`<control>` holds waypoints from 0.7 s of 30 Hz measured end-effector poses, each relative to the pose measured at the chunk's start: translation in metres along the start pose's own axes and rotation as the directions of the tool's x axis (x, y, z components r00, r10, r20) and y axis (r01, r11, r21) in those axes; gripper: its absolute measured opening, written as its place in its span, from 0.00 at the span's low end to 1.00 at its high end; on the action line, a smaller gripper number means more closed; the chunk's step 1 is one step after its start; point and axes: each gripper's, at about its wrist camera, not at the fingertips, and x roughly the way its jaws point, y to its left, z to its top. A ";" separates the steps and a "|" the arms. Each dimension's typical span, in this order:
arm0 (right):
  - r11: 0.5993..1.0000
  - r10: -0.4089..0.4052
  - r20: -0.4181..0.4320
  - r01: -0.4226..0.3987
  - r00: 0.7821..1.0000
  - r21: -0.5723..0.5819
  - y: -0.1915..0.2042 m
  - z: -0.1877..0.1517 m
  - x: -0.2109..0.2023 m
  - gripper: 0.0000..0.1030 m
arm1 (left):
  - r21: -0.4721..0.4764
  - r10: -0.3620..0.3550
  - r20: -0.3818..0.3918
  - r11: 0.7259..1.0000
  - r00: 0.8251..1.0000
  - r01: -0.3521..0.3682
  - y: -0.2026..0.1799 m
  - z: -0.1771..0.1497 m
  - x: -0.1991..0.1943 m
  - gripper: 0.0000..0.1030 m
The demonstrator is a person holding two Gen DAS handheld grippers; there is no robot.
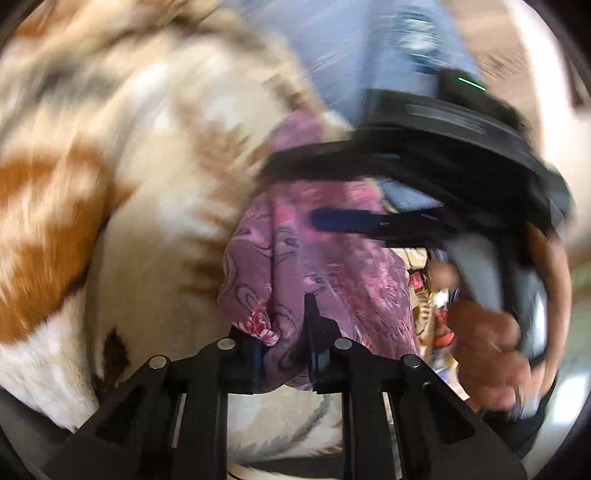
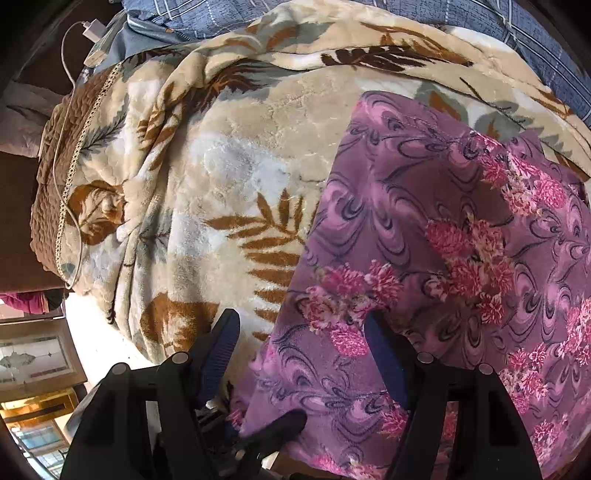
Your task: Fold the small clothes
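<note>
A purple garment (image 2: 443,236) with pink flowers lies spread on a beige leaf-pattern blanket (image 2: 229,155). My right gripper (image 2: 303,328) is open, its fingers astride the garment's near left edge. In the blurred left wrist view my left gripper (image 1: 286,332) is shut on a bunched fold of the same garment (image 1: 314,258). The right gripper (image 1: 443,177), held by a hand (image 1: 487,347), shows there just beyond the cloth, one blue finger (image 1: 351,219) lying over it.
A white charger and cable (image 2: 92,33) lie at the blanket's far left by a brown quilted cover (image 2: 48,177). Blue checked bedding (image 2: 535,40) lies behind. The bed edge and floor (image 2: 37,369) are at lower left.
</note>
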 end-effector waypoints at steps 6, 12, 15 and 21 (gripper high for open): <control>0.998 0.049 -0.012 -0.050 0.999 -0.047 0.000 -0.003 -0.018 0.71 | 0.305 0.102 0.128 0.943 0.987 -0.137 -0.058 -0.024 -0.006 0.14; 0.982 -0.107 -0.076 0.093 0.991 -0.163 0.001 -0.005 -0.004 0.57 | 0.518 0.103 0.189 0.834 0.977 -0.188 -0.103 -0.051 -0.003 0.14; 0.951 -0.219 -0.037 0.205 0.975 -0.230 0.004 -0.008 -0.004 0.24 | 0.542 0.097 0.189 0.819 0.977 -0.186 -0.109 -0.054 -0.004 0.13; 0.972 -0.103 0.076 0.117 0.992 -0.205 -0.020 -0.018 -0.059 0.12 | 0.560 0.029 0.242 0.812 0.970 -0.164 -0.112 -0.063 -0.021 0.13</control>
